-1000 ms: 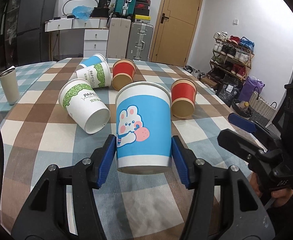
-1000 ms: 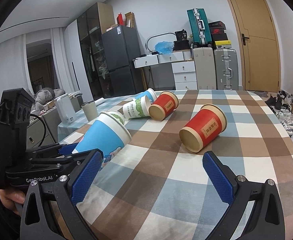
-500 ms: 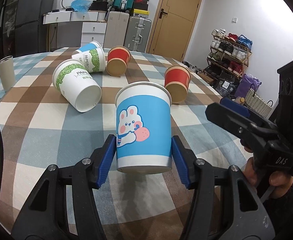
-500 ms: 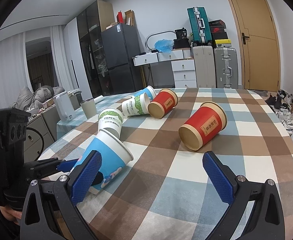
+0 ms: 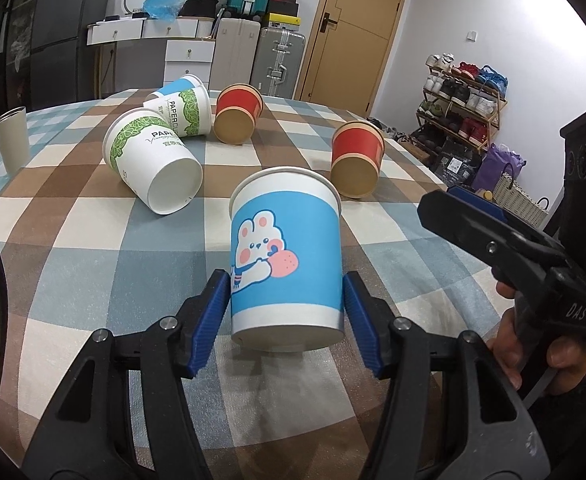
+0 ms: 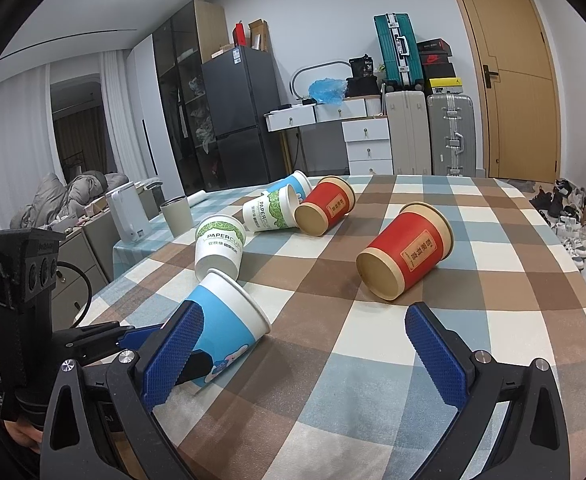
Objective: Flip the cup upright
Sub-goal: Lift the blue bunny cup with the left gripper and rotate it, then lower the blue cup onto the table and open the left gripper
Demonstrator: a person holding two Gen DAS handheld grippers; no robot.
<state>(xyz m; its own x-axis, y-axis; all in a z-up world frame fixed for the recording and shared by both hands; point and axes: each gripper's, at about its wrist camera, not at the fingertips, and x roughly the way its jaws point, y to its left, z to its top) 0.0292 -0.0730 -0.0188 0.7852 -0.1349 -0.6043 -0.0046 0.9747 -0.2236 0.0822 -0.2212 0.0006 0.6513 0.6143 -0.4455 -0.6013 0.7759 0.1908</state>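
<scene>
A: Left wrist view: the left gripper [image 5: 287, 312] pinches the blue cup [image 5: 286, 258] low on its sides, rim away, tilted toward the table [image 5: 73, 264].
B: Lower than a second ago, then; its rim nearly touches the cloth. Not yet upright.
A: Right gripper [image 6: 305, 356]?
B: Spread wide, empty, beside it. The red cup [image 6: 407, 256] lies untouched.

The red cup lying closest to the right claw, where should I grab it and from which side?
Take the near red cup across its mid-wall, bringing the open right claw in from the mouth end. It lies on its side, mouth toward the claw, so the pads can probably straddle its round body.
</scene>
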